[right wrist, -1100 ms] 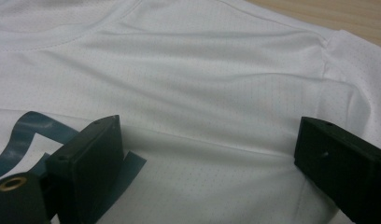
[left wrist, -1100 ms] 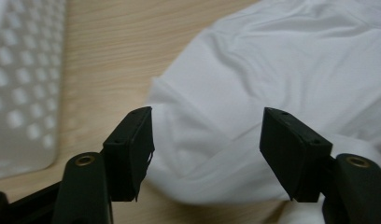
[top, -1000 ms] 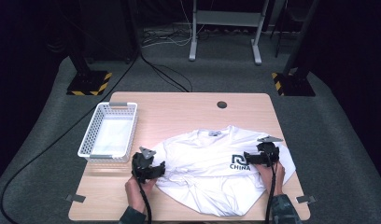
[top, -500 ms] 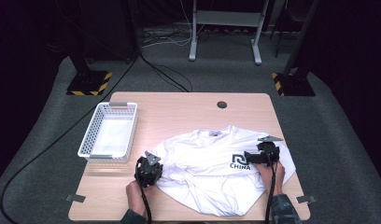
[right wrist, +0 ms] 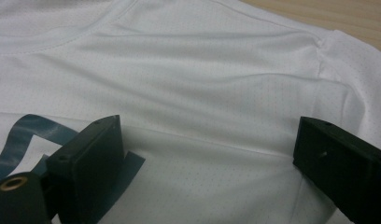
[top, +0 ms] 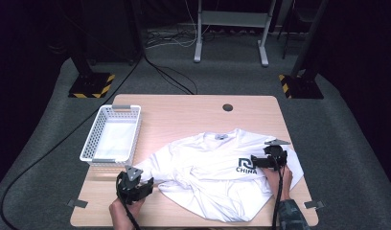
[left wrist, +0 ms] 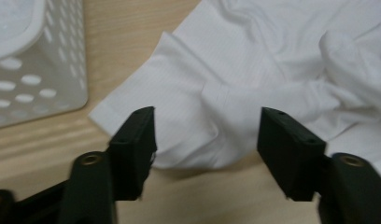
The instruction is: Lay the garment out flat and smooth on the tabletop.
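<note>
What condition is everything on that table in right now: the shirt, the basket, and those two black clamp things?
T-shirt: spread on the table, front up, wrinkled, one sleeve bunched.
Basket: upright on the table beside the shirt, seems to hold nothing.
Left gripper: open, jaws just reopened, astride the bunched sleeve without pressing it.
Right gripper: open, over the shirt's chest, nothing clamped.

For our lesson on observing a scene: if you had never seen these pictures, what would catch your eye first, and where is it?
A rumpled white T-shirt with a dark CHINA logo sprawls over the near half of the wooden table. A white perforated basket sits at the table's left edge. The left gripper is open at the shirt's sleeve, and the right gripper is open over the logo.
</note>
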